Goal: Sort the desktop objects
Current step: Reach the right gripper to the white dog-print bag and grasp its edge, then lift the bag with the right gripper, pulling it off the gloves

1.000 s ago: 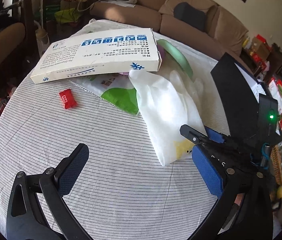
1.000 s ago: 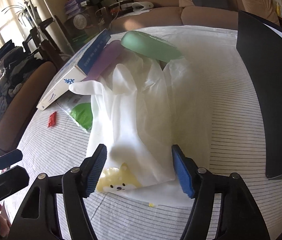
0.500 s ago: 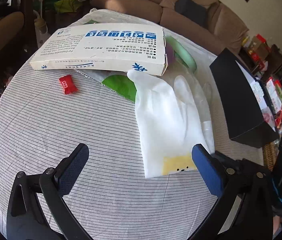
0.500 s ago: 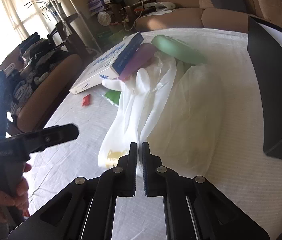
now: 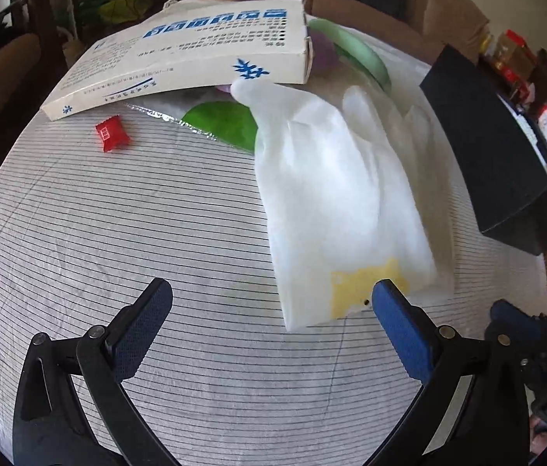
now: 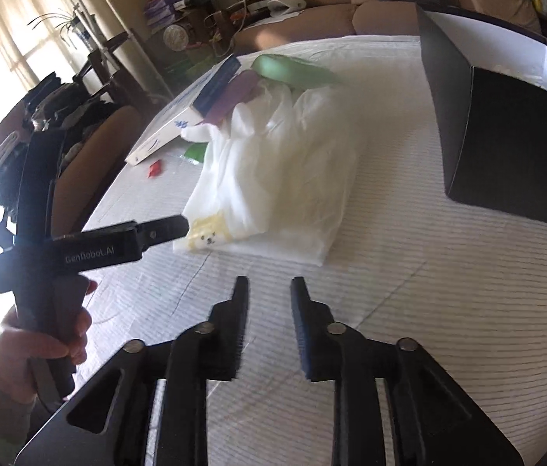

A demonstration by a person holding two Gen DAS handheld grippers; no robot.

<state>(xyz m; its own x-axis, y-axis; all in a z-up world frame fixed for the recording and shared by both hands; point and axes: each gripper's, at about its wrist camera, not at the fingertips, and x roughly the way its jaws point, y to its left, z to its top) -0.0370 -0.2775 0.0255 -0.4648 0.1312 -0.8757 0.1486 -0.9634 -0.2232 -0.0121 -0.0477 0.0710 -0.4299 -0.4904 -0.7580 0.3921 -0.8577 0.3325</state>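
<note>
1. Left wrist view — the left hand-held gripper (image 5: 269, 303) hangs over the striped surface (image 5: 157, 233) with jaws spread wide and nothing between them. Its right pad sits just over the near yellow-printed corner of the white glove packet (image 5: 335, 202); whether it touches cannot be told. Beyond the packet lie a white printed box (image 5: 195, 54), a green-and-clear sachet (image 5: 227, 124) partly under the packet, and a small red wrapped sweet (image 5: 112, 138) lying apart. A green oval thing (image 5: 363, 54) and a purple thing (image 5: 324, 52) peek from behind the box. A black box (image 5: 487, 147) stands at the right.

2. Right wrist view — the right hand-held gripper (image 6: 267, 291) is pulled away from the glove packet (image 6: 281, 178), jaws partly apart, having just been opening, and empty. The left hand-held gripper (image 6: 172, 227), held in a hand (image 6: 40, 353), reaches toward the packet's yellow corner. The black box (image 6: 506, 136) stands just beside the packet.

3. Step in hand, as judged — the glove packet is the item being addressed and is not yet sorted; the left tool appears to be lining up on it.

4. Next move calls for shifting the left jaws rightward to straddle the packet's near edge — then closing gently, since the limp film may slip or bunch.
</note>
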